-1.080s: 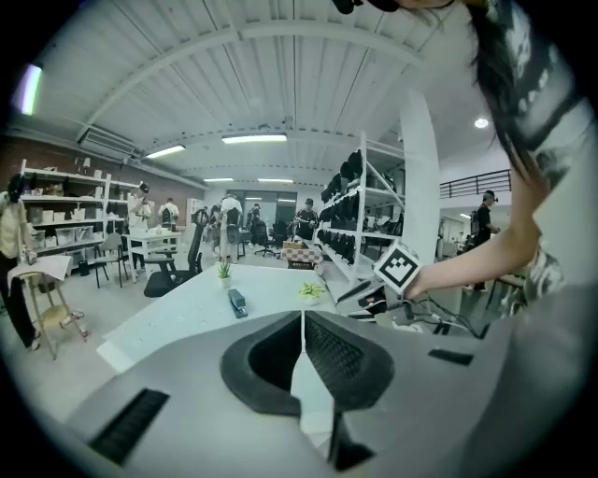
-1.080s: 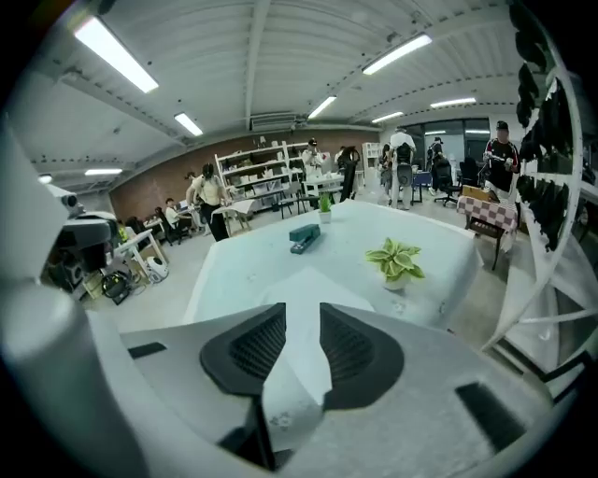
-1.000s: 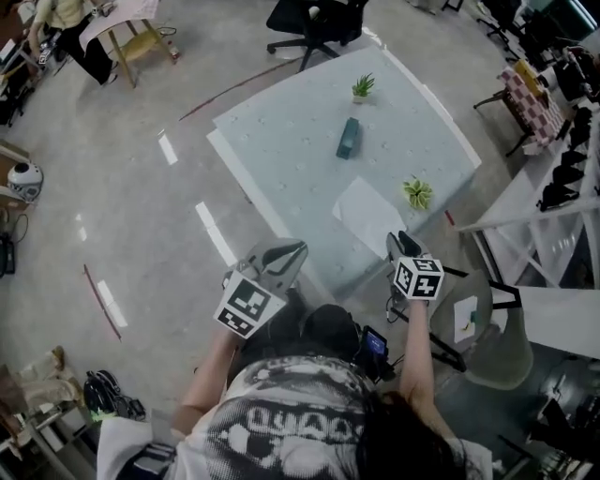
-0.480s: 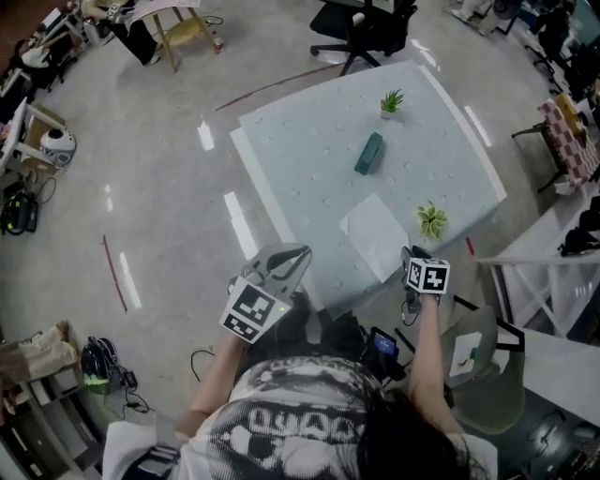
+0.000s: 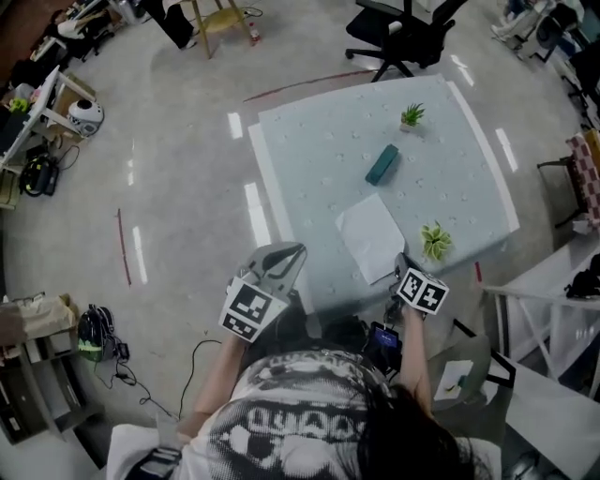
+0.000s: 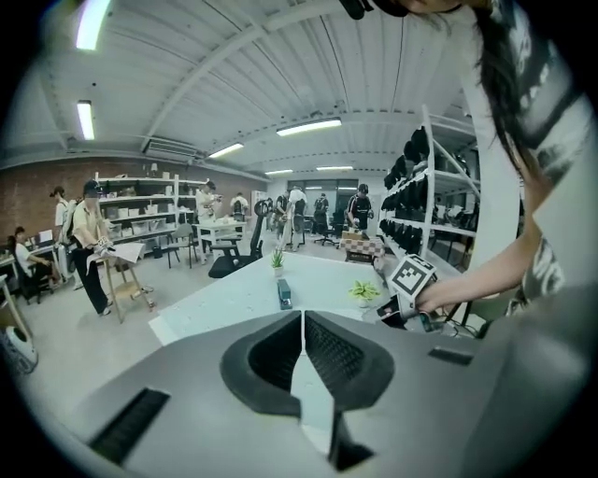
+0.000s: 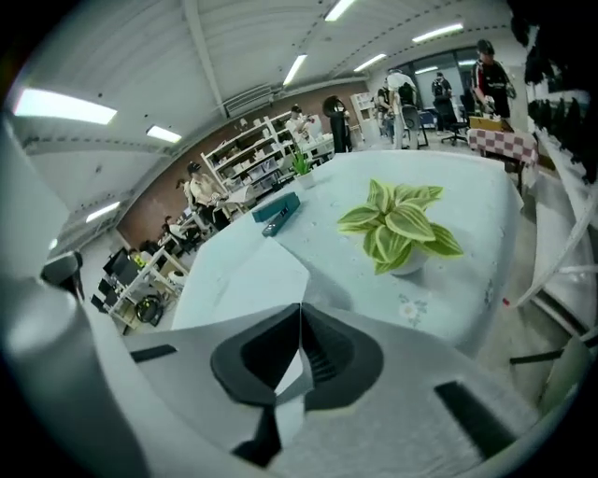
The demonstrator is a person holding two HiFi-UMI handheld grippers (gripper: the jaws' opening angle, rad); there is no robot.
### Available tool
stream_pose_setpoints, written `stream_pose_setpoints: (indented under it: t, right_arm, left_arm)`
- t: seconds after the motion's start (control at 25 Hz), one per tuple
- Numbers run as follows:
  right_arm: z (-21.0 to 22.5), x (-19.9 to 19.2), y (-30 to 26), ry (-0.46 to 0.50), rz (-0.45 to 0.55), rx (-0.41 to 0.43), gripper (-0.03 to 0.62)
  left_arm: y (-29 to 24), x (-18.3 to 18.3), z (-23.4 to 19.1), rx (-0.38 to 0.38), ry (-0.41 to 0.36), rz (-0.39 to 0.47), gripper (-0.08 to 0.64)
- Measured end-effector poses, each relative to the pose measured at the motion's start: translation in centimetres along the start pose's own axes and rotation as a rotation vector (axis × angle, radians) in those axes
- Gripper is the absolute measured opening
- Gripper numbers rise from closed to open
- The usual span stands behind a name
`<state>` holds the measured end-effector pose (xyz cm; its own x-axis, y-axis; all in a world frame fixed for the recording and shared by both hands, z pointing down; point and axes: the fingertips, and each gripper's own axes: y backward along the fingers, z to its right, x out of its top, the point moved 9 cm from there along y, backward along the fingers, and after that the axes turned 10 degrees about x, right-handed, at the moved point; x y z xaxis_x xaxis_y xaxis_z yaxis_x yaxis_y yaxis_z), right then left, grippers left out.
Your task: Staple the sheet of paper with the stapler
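Ok, status. Left tool (image 5: pixel 286 255): jaws together, nothing between them. It sits off the near-left edge of the table (image 5: pixel 309 141) and touches nothing on it.

Right tool (image 5: pixel 401 264): jaws closing, tips already meeting in the right gripper view, nothing between them. It hangs at the near edge of the table, just beside the near corner of the sheet of paper (image 5: pixel 372 237). Can't tell from the head view whether it touches that corner. Its own view shows the sheet lying ahead of the jaws, not gripped.

The sheet lies flat on the table, close to the near edge, set at an angle to it. The stapler (image 5: pixel 382 164), dark teal, lies further back towards the middle of the table, well apart from the sheet and from both tools.

The striped-leaf potted plant (image 5: pixel 435 240) stands just right of the sheet, near the right tool. The small green plant (image 5: pixel 411 115) stands at the far side, beyond the stapler. A black office chair (image 5: pixel 403 28) is on the floor past the far edge.
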<state>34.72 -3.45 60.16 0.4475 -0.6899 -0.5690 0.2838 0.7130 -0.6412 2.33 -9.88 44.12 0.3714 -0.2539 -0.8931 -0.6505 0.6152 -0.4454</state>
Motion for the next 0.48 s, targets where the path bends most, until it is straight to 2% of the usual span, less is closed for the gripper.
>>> stream_pose_setpoints:
  t: [0.12, 0.32, 0.48]
  right_arm:
    - [-0.7, 1.2, -1.7, -0.098, 0.049, 0.022, 0.005]
    - [-0.9, 3.0, -3.7, -0.183, 0.089, 0.036, 0.003]
    - [-0.9, 3.6, -5.0, -0.351, 0.166, 0.047, 0.003]
  left_arm:
    - [-0.1, -0.1, -0.3, 0.031, 0.005, -0.007, 0.007]
    - [0.3, 0.2, -0.9, 0.064, 0.004, -0.007, 0.006]
    - [0.7, 0.1, -1.9, 0.089, 0.006, -0.01, 0.007]
